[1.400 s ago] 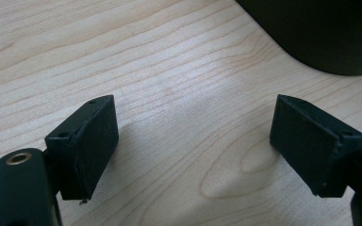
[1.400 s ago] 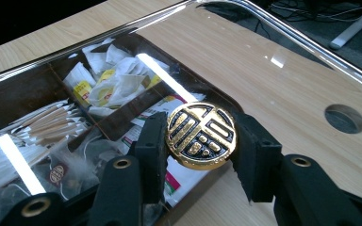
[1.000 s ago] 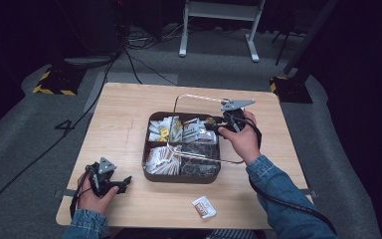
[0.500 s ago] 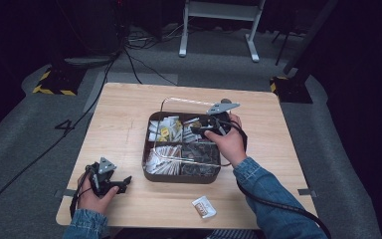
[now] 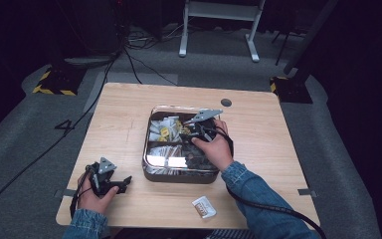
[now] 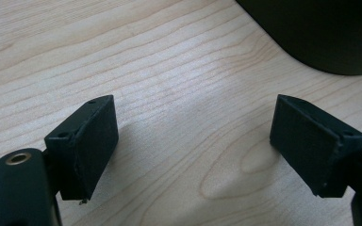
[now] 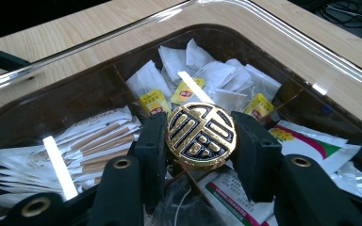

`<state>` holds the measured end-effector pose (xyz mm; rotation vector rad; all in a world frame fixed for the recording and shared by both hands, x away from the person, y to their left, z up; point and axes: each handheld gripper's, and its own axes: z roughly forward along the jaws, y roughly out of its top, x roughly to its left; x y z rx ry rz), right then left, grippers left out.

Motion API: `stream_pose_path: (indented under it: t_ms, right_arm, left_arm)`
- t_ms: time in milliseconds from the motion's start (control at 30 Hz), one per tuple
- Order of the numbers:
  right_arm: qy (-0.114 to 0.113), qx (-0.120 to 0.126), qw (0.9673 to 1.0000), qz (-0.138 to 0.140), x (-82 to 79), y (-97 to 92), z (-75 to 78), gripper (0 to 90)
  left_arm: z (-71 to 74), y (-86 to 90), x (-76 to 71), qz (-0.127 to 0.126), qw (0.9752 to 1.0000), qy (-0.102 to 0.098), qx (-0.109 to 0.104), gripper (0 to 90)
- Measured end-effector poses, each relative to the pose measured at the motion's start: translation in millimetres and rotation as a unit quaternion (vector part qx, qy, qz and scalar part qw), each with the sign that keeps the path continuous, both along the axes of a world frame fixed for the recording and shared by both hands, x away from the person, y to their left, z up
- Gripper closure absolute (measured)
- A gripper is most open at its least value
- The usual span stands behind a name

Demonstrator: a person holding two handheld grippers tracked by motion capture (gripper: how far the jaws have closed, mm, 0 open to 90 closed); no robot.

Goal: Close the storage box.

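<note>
My right gripper (image 7: pixel 201 137) is shut on a round gold-and-black knob (image 7: pixel 201 135), which sits on a clear lid (image 7: pixel 122 37). The lid hangs over a dark divided box (image 5: pixel 179 178) in the middle of the table. In the high view the right gripper (image 5: pixel 199 130) is over the box's back half. Through the lid I see tea bags (image 7: pixel 202 75) and paper stick sachets (image 7: pixel 89 141) in the compartments. My left gripper (image 5: pixel 122 183) rests open at the table's front left, its jaws (image 6: pixel 193 141) wide apart over bare wood.
A small loose sachet (image 5: pixel 204 207) lies on the table in front of the box. A cable hole (image 5: pixel 226 102) sits near the table's back edge. A dark rounded object (image 6: pixel 320 33) fills the top right corner of the left gripper view.
My right hand has carried the lid leftward and down, from the box's right back corner to over the box. The left hand has stayed still.
</note>
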<state>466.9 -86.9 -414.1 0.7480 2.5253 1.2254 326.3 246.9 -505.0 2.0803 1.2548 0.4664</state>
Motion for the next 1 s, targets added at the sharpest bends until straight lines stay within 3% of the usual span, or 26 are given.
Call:
stream_pose_path:
  t_ms: [467,1000]
  right_arm:
    - [-0.001,-0.025,0.9997,-0.005,-6.6,11.5,-16.0,58.9]
    - [0.007,-0.020,0.9998,-0.004,-7.0,10.3,-21.6,58.9]
  left_arm:
    - [0.0,0.0,0.0,0.000,1.0000,0.000,0.000,16.2]
    - [0.0,0.0,0.0,0.000,1.0000,0.000,0.000,16.2]
